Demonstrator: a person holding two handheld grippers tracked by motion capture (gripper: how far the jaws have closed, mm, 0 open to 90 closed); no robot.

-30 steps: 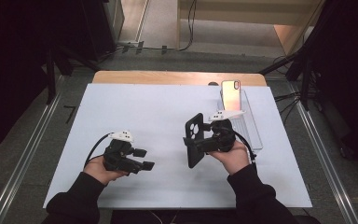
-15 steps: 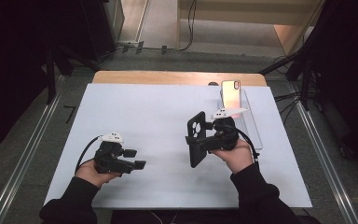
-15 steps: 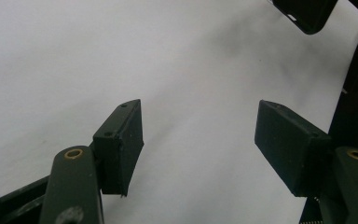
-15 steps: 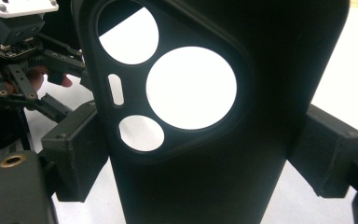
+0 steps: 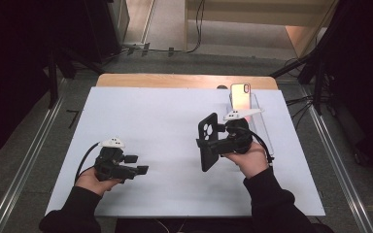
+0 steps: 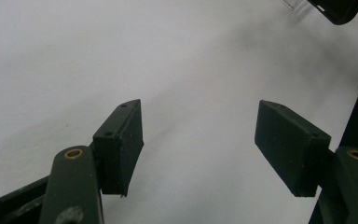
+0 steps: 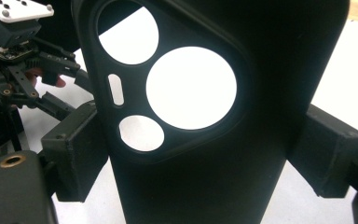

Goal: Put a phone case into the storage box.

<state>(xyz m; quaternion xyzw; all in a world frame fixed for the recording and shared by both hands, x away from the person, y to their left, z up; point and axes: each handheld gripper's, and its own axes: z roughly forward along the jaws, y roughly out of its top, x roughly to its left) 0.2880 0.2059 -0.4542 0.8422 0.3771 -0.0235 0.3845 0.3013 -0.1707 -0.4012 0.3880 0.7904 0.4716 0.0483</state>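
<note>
Table point(image 5: 126, 80): wooden top, pale edge strip bare at 12 o'clock. White sheet point(image 5: 160, 121) covers nearly all of it. Clear tray point(image 5: 264, 131) at 2 o'clock, bearing a smartphone point(image 5: 241, 96).

your sleeves point(image 5: 267, 201) are dark and long, reaching the wrists. each gripper is black: the left gripper point(image 5: 137, 164) and right gripper point(image 5: 209, 138) carry a pale three-cornered plate point(image 5: 112, 142) on top and trail a black cable point(image 5: 81, 162). brass-coloured screw rings point(image 6: 73, 153) sit behind the blocky, matte-black jaw pads point(image 6: 289, 145), set on hinged black links.
</note>
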